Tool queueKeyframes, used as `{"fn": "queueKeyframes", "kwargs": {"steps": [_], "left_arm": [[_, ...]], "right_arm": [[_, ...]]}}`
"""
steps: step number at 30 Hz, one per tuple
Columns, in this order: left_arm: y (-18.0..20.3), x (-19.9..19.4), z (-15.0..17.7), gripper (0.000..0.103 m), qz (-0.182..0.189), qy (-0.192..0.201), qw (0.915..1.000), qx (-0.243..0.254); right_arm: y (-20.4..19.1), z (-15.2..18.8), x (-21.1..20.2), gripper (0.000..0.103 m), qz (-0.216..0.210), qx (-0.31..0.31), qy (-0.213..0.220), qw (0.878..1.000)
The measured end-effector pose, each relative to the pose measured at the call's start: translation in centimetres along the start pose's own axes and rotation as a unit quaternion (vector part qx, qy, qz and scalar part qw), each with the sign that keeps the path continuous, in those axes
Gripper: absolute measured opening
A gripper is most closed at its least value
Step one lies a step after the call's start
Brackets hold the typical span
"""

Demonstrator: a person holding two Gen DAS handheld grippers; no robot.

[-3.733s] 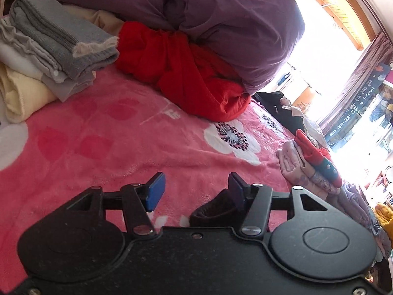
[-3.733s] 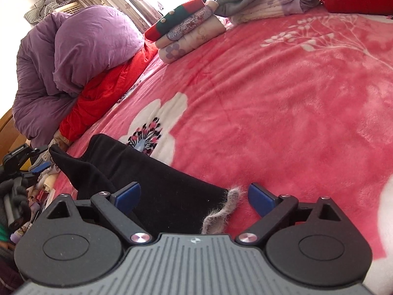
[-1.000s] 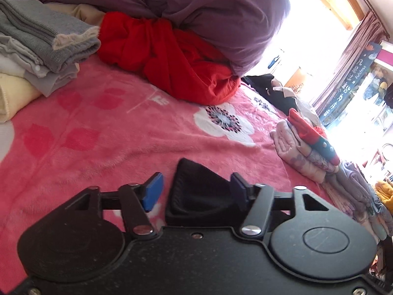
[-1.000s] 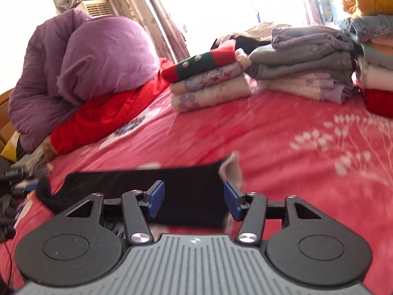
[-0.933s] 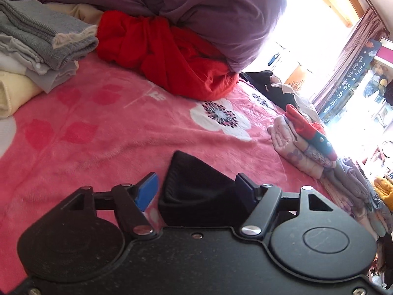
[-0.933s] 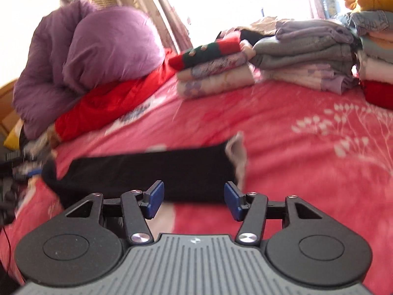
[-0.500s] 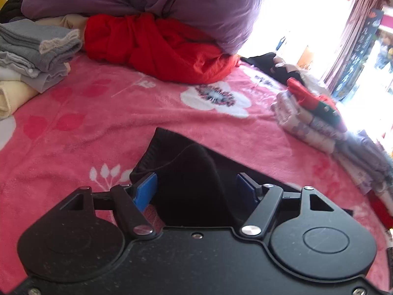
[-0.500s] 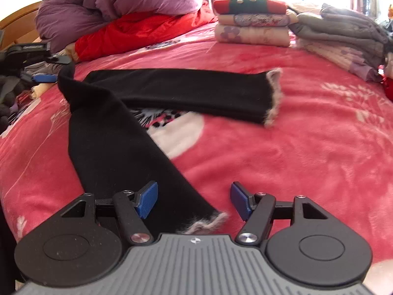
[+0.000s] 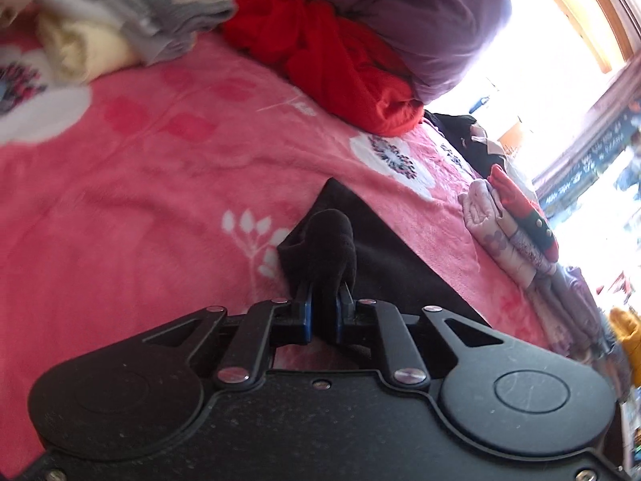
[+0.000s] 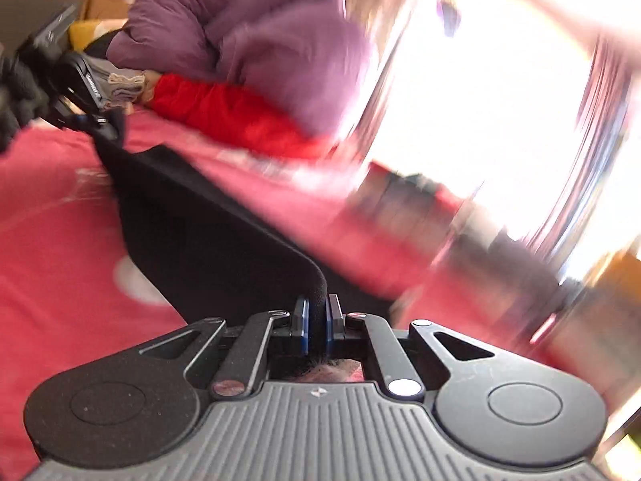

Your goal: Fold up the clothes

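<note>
A black garment (image 9: 384, 256) lies on the pink flowered blanket (image 9: 160, 184). My left gripper (image 9: 323, 300) is shut on a bunched corner of it, the cloth bulging up between the blue pads. In the right wrist view the same black garment (image 10: 208, 236) stretches from the far left down to my right gripper (image 10: 316, 312), which is shut on a fold of its edge. The left gripper (image 10: 94, 122) shows at the far left of that view, holding the other end. This view is blurred by motion on its right side.
A purple duvet (image 9: 400, 12) and a red garment (image 9: 332, 64) are heaped at the back. Folded grey and cream clothes (image 9: 120, 28) sit at the upper left. More folded stacks (image 9: 517, 232) line the right edge, near a bright window.
Both grippers closed on the black garment; half a second ago their jaws stood apart around it. The right gripper rolled and swung, so its view now tilts and blurs.
</note>
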State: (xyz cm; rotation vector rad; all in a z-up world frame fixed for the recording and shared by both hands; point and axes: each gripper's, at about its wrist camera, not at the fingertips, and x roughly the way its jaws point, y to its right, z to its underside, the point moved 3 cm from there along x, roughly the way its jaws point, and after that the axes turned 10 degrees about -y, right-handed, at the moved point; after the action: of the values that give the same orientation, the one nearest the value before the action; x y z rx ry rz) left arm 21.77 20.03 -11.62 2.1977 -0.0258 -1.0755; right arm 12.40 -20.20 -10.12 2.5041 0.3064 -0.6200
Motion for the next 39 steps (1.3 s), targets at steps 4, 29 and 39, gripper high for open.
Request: {"fn": "queueKeyframes", "kwargs": {"steps": [4, 29, 39], "left_arm": [[-2.6, -0.3, 1.4, 0.007, -0.021, -0.03, 0.9991, -0.023], [-4.9, 0.1, 1.5, 0.034, 0.011, -0.021, 0.9983, -0.053], [-4.3, -0.9, 1.5, 0.003, 0.036, 0.009, 0.9985, -0.039]], "right_arm": [[-2.6, 0.6, -0.1, 0.009, 0.038, -0.099, 0.0, 0.994], [5.7, 12.2, 4.6, 0.074, -0.291, 0.637, -0.155, 0.697], [5.4, 10.0, 4.0, 0.009, -0.301, 0.584, -0.083, 0.75]]}}
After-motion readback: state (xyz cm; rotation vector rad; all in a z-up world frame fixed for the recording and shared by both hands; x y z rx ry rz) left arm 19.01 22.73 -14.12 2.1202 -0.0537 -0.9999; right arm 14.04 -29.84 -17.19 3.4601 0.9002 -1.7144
